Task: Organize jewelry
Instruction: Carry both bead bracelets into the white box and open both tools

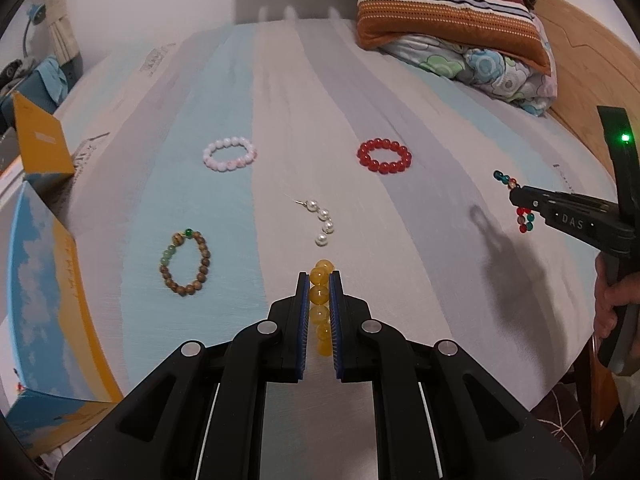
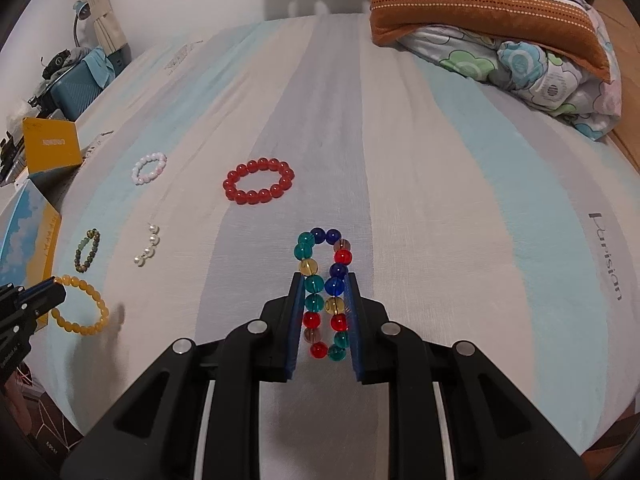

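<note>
On the bed (image 2: 440, 160), with its striped pale blue, grey and cream sheet, we've got the whole collection spread out, and behind it a folded pile of striped and floral bedding (image 2: 500, 32) against the wooden headboard. Off the left edge there's a yellow and sky-print box (image 1: 44, 256), which we're guessing is where things end up, so the left side is the nearer one for that move. Our left tongs (image 1: 319, 280) are pinching the yellow bracelet (image 1: 320, 296), glossy amber-looking round beads, held edge-on so the loop runs straight along the fingers; from the right wrist view it hangs open as a ring just beside the box. Our right tongs (image 2: 323, 284) are closed on the multicolour bracelet (image 2: 324, 292), see-through glass-like beads in teal, blue, red and smoky yellow, squashed into a long narrow loop whose long axis points away from us, with the far end poking out past the fingertips. Still lying on the sheet ahead: a red bracelet (image 1: 384, 156) of shiny chunky beads in a neat ring, a pinkish-white bracelet (image 1: 229, 154) further left, a wooden bracelet (image 1: 186, 262) with matte brown beads plus a few green ones nearest the box, and a short curved strand of pearls (image 1: 322, 222) on a thin thread, dead centre just beyond the left tongs.
</note>
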### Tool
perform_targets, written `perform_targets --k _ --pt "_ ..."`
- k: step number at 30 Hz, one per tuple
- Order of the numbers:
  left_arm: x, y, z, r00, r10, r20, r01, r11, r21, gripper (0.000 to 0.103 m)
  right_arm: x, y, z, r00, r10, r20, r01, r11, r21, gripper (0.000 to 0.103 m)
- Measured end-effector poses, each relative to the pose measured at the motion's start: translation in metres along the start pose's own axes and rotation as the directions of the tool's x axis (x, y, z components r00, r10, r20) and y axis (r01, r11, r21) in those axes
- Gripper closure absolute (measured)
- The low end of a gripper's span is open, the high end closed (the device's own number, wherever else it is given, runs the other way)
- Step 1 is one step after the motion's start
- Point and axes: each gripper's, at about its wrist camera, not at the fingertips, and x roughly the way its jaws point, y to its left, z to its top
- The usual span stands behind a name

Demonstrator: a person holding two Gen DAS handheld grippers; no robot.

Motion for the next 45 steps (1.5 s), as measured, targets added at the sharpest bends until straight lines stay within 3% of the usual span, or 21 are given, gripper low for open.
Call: perform_targets --k 23,45 --pt "-0.066 0.028 0.001 0.995 0.075 0.065 -0.071 0.996 -0.053 0.094 -0.063 0.055 -0.001 0.997 0.028 0.075 -0.025 0.999 -0.034 0.084" --pt "-0.137 0.101 -0.017 0.981 0.149 0.125 -0.128 0.979 -0.157 0.094 -0.113 0.174 0.011 0.986 0.116 0.120 -0.097 0.983 -0.154 0.084"
